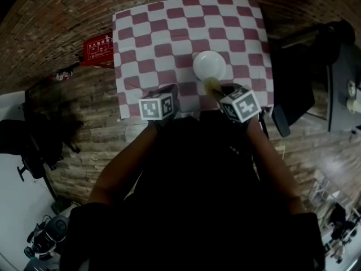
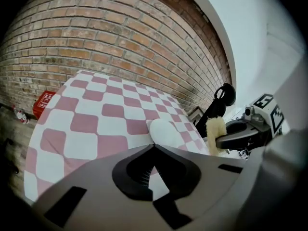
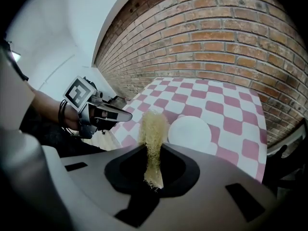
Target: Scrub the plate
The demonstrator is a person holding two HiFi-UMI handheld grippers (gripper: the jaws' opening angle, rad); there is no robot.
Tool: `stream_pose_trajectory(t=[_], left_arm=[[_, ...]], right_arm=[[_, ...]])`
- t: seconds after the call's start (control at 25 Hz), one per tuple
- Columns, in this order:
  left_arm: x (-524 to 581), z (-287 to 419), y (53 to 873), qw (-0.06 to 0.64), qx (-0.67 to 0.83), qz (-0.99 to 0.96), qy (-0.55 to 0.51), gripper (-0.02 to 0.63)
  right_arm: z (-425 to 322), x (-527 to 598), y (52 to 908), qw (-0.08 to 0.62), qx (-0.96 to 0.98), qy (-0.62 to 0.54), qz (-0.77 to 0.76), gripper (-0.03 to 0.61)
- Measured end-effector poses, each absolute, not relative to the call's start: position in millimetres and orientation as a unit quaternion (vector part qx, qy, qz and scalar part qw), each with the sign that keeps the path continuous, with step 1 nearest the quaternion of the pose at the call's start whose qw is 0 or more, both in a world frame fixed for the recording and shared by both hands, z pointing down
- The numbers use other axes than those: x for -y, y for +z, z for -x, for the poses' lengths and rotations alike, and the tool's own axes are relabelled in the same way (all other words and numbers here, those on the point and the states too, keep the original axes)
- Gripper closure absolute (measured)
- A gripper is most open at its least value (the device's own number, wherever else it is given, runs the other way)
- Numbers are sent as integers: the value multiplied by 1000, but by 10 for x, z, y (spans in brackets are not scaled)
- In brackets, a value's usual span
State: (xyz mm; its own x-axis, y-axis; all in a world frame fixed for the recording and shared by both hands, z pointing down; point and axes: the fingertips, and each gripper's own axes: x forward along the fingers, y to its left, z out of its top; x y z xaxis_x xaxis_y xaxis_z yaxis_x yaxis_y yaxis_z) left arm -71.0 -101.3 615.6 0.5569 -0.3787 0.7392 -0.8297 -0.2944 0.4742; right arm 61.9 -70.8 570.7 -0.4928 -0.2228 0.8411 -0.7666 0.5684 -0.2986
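Left gripper (image 2: 154, 146) closed, empty | right gripper (image 3: 154, 150) clamped loofah (image 3: 153, 126) | plate (image 1: 209, 65) sat at 12 o'clock | likely rigid, slick, breakable; steady by rim.

The left tool (image 1: 171, 90) and right tool (image 1: 213, 87) tilt downward, side by side. The left jaws are pressed together on nothing; the right jaws pinch a scrubber (image 3: 153, 129).

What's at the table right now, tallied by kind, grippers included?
white plate: 1
loofah scrubber: 1
checkered tablecloth: 1
grippers: 2, namely the left gripper, fingers shut and empty, and the right gripper, fingers shut on the loofah scrubber
Total: 5
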Motion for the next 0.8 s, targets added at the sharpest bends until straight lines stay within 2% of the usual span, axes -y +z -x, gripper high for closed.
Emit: stream_pose_trajectory(t=[0.36,0.8], left_arm=[[778,742,5960,412,369,-796,248,603],[416,344,5771,398,368,-808,230,603]], right_arm=[[-459,219,5746,380,782,352,-346,526],[-716,-174,5706,368,787,343,-356,526]])
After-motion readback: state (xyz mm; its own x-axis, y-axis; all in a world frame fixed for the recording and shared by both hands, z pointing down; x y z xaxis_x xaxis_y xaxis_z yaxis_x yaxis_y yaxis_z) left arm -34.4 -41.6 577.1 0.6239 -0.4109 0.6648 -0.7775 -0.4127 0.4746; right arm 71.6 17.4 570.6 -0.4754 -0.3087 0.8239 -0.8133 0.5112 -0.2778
